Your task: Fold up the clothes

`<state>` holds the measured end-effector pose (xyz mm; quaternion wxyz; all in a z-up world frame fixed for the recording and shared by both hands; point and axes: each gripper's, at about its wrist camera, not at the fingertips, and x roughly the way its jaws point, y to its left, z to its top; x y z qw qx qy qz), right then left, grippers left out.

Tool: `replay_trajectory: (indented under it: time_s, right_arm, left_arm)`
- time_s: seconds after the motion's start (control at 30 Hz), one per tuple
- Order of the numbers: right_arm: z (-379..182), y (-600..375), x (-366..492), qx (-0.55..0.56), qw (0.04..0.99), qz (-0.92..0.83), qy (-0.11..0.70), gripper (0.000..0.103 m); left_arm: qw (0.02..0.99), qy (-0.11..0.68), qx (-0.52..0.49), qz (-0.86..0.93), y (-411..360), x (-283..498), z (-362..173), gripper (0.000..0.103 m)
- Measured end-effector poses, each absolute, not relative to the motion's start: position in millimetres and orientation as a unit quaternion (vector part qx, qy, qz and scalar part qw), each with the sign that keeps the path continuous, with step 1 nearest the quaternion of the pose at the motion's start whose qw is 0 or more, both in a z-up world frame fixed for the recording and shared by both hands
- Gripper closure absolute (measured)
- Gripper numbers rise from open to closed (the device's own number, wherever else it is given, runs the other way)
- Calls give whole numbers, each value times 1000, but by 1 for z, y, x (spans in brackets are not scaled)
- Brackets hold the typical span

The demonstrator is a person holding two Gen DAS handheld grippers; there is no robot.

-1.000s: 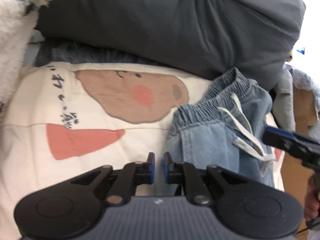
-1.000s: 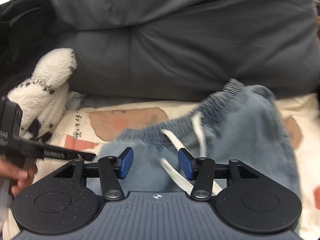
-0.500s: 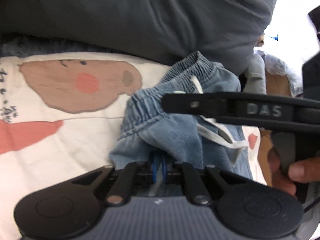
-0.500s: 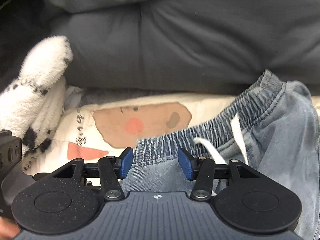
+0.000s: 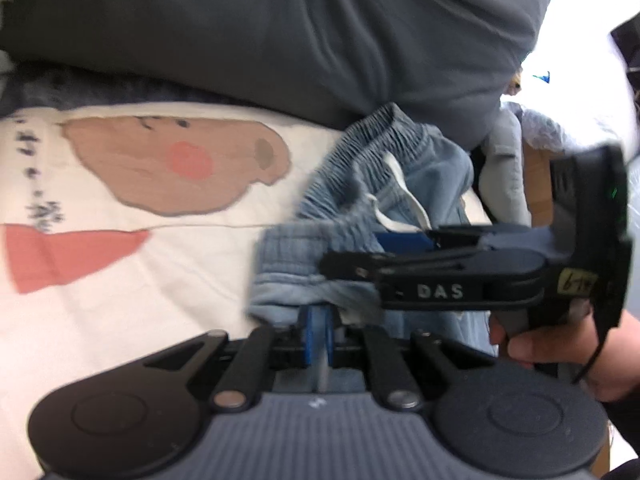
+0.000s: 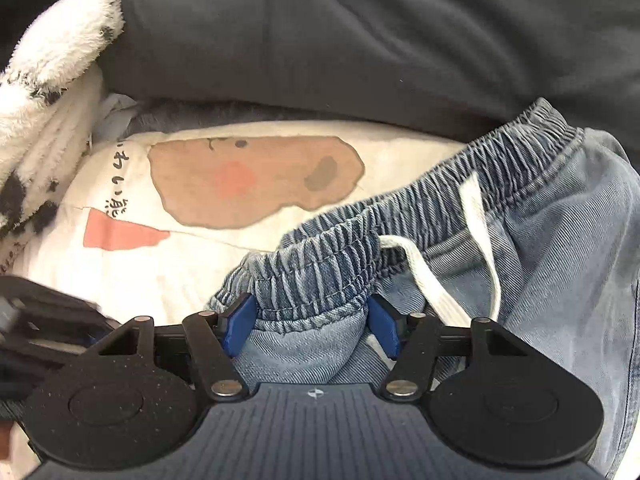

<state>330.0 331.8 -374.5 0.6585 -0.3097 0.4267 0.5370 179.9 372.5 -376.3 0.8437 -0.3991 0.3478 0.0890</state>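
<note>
The left gripper (image 5: 318, 330) is nearest in its own view: its blue fingers are pressed almost together on a thin edge of the denim shorts (image 6: 540, 264), so this hand has the cloth pinched. It points moderately downward at the bed.

In the right wrist view, the right gripper (image 6: 312, 322) points steeply down with the gathered elastic waistband (image 6: 320, 268) between its fingers. The jaws are opening, and the pads stand at the sides of the bunched band; whether they press on it cannot be told. The hand (image 5: 560, 344) that carries this gripper shows at the right edge of the left view.

To do this step well, I judge the right fingers should take the full thickness of the waistband, clear of the white drawstring (image 6: 432, 280), before closing, so that both grips can pull the band straight and flat.

The shorts lie crumpled toward the right side of the cream printed bedcover (image 6: 160, 272), their far end against the grey duvet (image 6: 360, 40) along the back. A fluffy white spotted throw (image 6: 48, 80) sits at the far left.
</note>
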Motion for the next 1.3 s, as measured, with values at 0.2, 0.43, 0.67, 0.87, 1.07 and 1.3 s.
replay_trajectory:
  time_s: [0.2, 0.43, 0.67, 0.87, 1.07, 1.3]
  right_arm:
    - [-376, 320, 336, -310, 666, 531, 423, 46]
    - [-376, 315, 337, -311, 676, 524, 414, 49]
    - [-380, 311, 342, -312, 678, 523, 412, 51]
    - [-384, 306, 347, -311, 680, 522, 411, 52]
    - [-386, 305, 352, -308, 676, 525, 416, 52]
    - [-387, 304, 355, -306, 673, 531, 414, 52]
  left_arm:
    - [832, 341, -414, 141, 398, 164, -384, 91]
    - [822, 332, -448, 117, 402, 177, -397, 90]
    - [804, 330, -485, 94, 401, 192, -417, 87]
    - [777, 318, -537, 76, 407, 197, -434, 79]
    - [751, 300, -585, 63, 410, 197, -446, 73]
    - [736, 294, -609, 26, 404, 210, -454, 61]
